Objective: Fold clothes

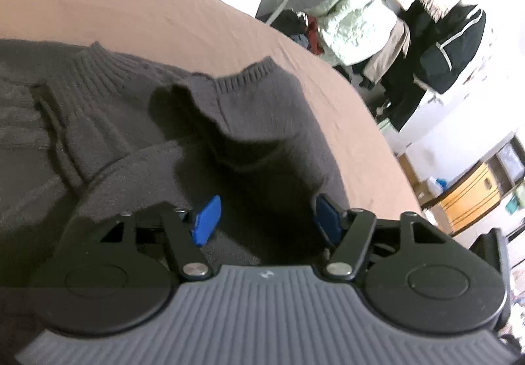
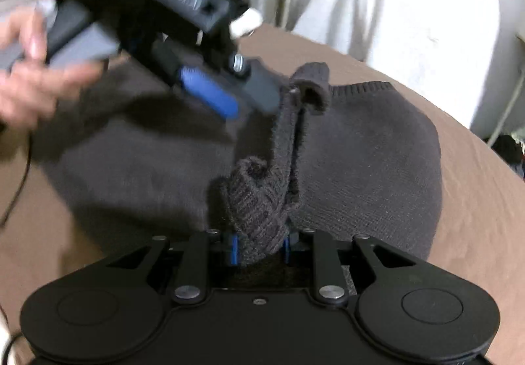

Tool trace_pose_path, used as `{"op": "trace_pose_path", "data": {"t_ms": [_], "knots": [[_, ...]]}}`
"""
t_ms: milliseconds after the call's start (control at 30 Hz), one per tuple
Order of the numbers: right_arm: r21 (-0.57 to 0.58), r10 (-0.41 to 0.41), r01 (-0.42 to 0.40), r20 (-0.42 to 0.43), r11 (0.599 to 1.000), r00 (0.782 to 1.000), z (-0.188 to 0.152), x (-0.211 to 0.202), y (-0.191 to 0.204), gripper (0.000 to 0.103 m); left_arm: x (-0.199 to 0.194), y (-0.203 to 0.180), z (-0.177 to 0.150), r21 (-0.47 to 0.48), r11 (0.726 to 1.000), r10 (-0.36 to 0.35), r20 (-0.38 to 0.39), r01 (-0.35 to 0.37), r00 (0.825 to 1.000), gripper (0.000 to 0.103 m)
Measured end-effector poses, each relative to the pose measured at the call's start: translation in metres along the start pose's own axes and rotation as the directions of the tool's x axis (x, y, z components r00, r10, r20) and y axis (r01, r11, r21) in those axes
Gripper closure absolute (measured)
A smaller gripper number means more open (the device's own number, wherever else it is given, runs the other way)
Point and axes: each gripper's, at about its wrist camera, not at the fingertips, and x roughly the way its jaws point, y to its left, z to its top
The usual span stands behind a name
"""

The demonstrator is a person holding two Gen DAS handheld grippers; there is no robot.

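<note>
A dark grey knitted sweater (image 1: 137,122) lies on a brown bed sheet (image 1: 164,4). My left gripper (image 1: 265,217) hovers open just above the sweater, its blue pads (image 1: 206,220) spread wide with nothing between them. My right gripper (image 2: 261,248) is shut on a bunched ribbed part of the sweater (image 2: 259,201) and lifts a strip of knit off the rest of the sweater (image 2: 361,168). The left gripper also shows in the right wrist view (image 2: 229,96), blurred, above the sweater with a hand (image 2: 29,69) holding it.
Beyond the bed's edge stands a rack of hanging jackets (image 1: 393,20) and a wooden drawer unit (image 1: 472,194). White fabric (image 2: 393,4) hangs behind the bed in the right wrist view. A thin cable (image 2: 23,174) trails over the sheet at left.
</note>
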Motion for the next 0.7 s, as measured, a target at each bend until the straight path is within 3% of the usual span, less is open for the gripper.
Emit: {"op": "trace_pose_path", "data": {"t_ms": [67,167,267,333,367,433,500,600,633,667,700], "knots": [[0.004,0.002,-0.002,-0.001,1.0,1.0,0.0,0.0,-0.003,0.076,0.005,0.007,0.005,-0.024,1.0,-0.018,-0.019,0.017,1.0,0.027],[-0.039,-0.019,0.019,0.003,0.999,1.0,-0.007,-0.007,0.002,0.076,0.013,0.024,0.018,-0.08,0.997,-0.019,-0.074,0.013,0.997,0.027],[-0.075,-0.042,0.042,0.001,0.996,0.999,-0.012,-0.022,0.016,0.075,-0.007,0.032,0.022,-0.116,0.989,-0.09,-0.015,0.088,0.996,0.027],[-0.037,-0.012,0.013,0.026,0.999,1.0,-0.016,-0.042,0.017,0.075,-0.024,0.03,0.023,-0.089,0.994,-0.068,0.024,0.069,0.997,0.023],[-0.011,-0.003,0.003,0.035,1.0,0.999,-0.017,-0.045,0.015,0.075,-0.026,0.03,0.023,-0.079,0.996,-0.042,0.026,0.044,0.999,0.015],[-0.001,-0.036,0.036,-0.034,0.999,0.999,-0.019,-0.034,0.014,0.07,-0.014,0.031,0.018,-0.072,0.997,0.026,-0.024,-0.028,0.999,0.014],[0.0,-0.07,0.071,-0.086,0.998,0.994,-0.017,-0.027,0.02,0.058,-0.003,0.034,0.013,-0.067,0.994,0.085,-0.07,-0.09,0.994,0.014],[0.005,-0.029,0.029,-0.035,1.0,0.999,-0.004,-0.042,0.039,0.037,0.008,0.044,0.009,-0.106,0.99,0.085,-0.077,-0.093,0.993,0.015],[-0.004,-0.016,0.016,-0.016,1.0,1.0,-0.001,-0.047,0.046,0.037,0.011,0.041,0.01,-0.071,0.992,0.099,-0.079,-0.105,0.992,0.018],[-0.023,-0.017,0.017,-0.007,1.0,1.0,0.0,-0.049,0.052,0.037,0.015,0.038,0.01,-0.037,0.992,0.114,-0.081,-0.117,0.99,0.041],[-0.04,-0.027,0.027,-0.015,0.999,1.0,0.0,-0.048,0.057,0.037,0.02,0.033,0.01,0.017,0.988,0.155,-0.097,-0.154,0.983,0.08]]}}
